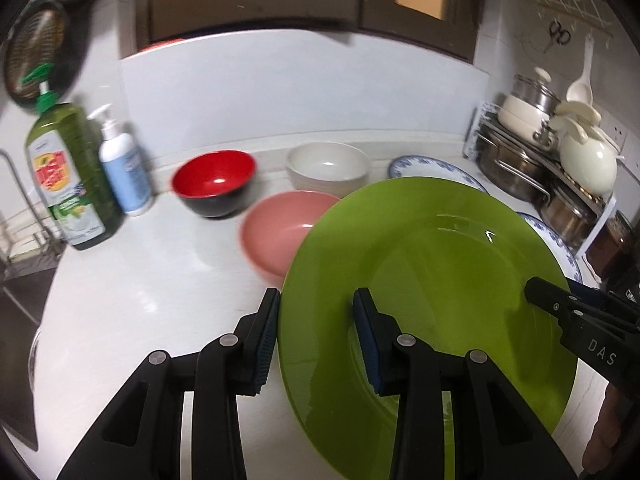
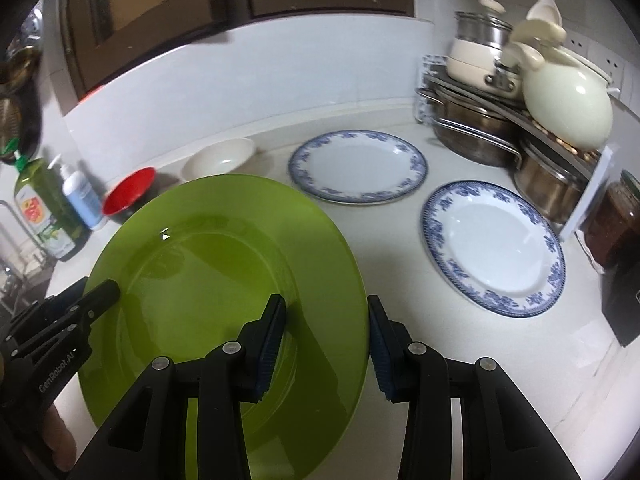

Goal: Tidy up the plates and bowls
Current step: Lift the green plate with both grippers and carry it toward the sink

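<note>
Left wrist view, lower centre: left gripper, jaws part-closed on the left rim of the green plate, one finger under, one on top. Right edge: right gripper clamping the opposite rim. Plate held tilted above the counter.

Behind, left to right: red bowl, pink bowl, white bowl, two blue-rimmed plates.

Both fisheye views look steeply down along their own black fingers at a white countertop, close in. The left view faces the upper-left bottles; the right view faces the upper-right pots. Both share the glossy round green plate.
</note>
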